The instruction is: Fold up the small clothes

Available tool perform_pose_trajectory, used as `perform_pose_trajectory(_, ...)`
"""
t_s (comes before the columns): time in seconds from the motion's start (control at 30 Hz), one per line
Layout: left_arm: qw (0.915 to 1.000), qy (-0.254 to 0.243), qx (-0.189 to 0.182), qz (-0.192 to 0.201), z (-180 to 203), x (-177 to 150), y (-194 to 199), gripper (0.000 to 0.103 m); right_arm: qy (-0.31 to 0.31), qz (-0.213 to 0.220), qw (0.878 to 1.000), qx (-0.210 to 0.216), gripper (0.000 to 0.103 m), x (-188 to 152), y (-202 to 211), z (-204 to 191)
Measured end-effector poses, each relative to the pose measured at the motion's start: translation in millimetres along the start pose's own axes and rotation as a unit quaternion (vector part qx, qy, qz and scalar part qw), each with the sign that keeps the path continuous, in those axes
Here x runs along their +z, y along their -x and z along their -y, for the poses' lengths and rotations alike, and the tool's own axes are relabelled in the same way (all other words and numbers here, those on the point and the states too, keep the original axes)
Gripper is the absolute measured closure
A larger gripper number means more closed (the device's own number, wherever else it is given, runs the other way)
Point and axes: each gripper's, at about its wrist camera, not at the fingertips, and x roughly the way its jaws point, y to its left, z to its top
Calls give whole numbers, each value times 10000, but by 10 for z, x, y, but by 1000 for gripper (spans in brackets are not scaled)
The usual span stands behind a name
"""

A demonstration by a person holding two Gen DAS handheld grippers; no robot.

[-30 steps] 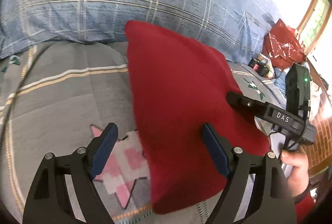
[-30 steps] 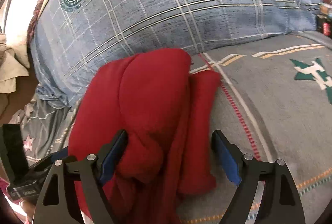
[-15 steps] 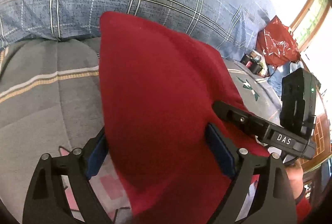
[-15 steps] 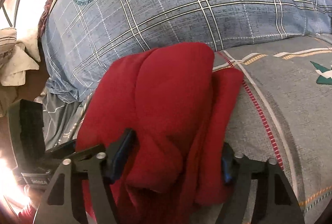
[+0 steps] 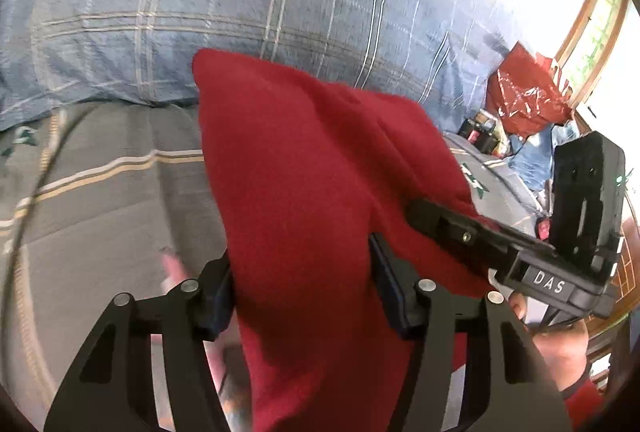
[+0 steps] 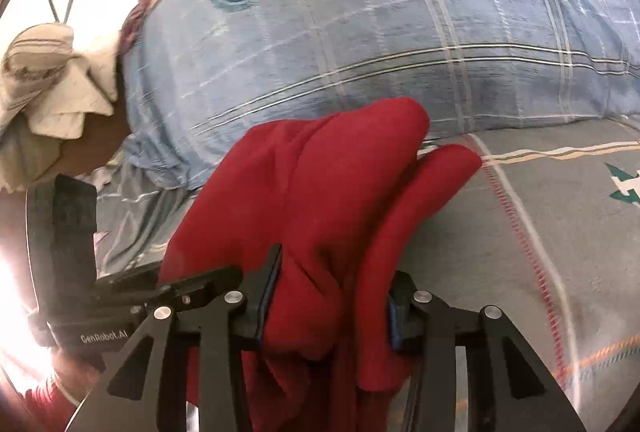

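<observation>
A red fleece garment (image 5: pixel 304 159) lies bunched on the grey bedspread (image 5: pixel 100 191), its far end against a blue plaid pillow (image 5: pixel 280 11). My left gripper (image 5: pixel 300 256) straddles its near left part. The jaws are closing, and both pads press into the cloth. In the right wrist view the same garment (image 6: pixel 320 171) shows as thick folds. My right gripper (image 6: pixel 336 268) is closing on a gathered bunch of them, pads touching on both sides. The right gripper's black body (image 5: pixel 520 264) reaches into the cloth from the right, held by a hand (image 5: pixel 560 352).
The plaid pillow (image 6: pixel 400 11) fills the back of both views. A red plastic bag (image 5: pixel 524 99) and small jars stand far right by a window. A crumpled pale cloth (image 6: pixel 48 79) hangs at far left. The bedspread (image 6: pixel 560 232) stretches bare to the right.
Both pairs of jaws have narrowed from wide apart onto the red garment. The cloth has bunched up and lifted a little, and it now covers the pink star on the bedspread.
</observation>
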Motion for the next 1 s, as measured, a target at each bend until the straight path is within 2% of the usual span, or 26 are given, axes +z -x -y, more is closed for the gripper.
perform_pose_trajectory(0.2,9998,-25,184,60,-9,-211,518,44,80,-183,9990,390,61,-134,132,-346)
perform_pose_trajectory(0.33,9993,37,369,-20,-66,-400,604,44,139,-364,9980,496,61,-302,81,-523)
perform_pose_trajectory(0.4,9989,174,392,-203,-156,-522,515,44,175,-609,9972,404,60,-413,7,-536)
perform_pose_trajectory(0.47,9980,242,414,-411,-203,-629,398,43,176,-901,9957,103,54,-520,-84,-504)
perform_pose_trajectory(0.53,9975,101,572,-394,-181,-727,363,38,89,-1009,9948,-111,47,-581,-60,-457)
perform_pose_trajectory(0.63,9967,-49,769,-251,-118,-757,414,34,103,-876,9955,-356,46,-583,157,-490)
perform_pose_trajectory(0.73,9959,-51,875,-239,-122,-763,443,30,506,-502,9950,-696,46,-526,431,-667)
perform_pose_trajectory(0.83,9951,4,974,-167,-147,-768,502,29,799,-188,9950,-563,49,-502,590,-866)
perform_pose_trajectory(1.0,9903,-38,1380,129,-97,-794,654,25,1059,-614,9906,-618,54,-637,258,-968)
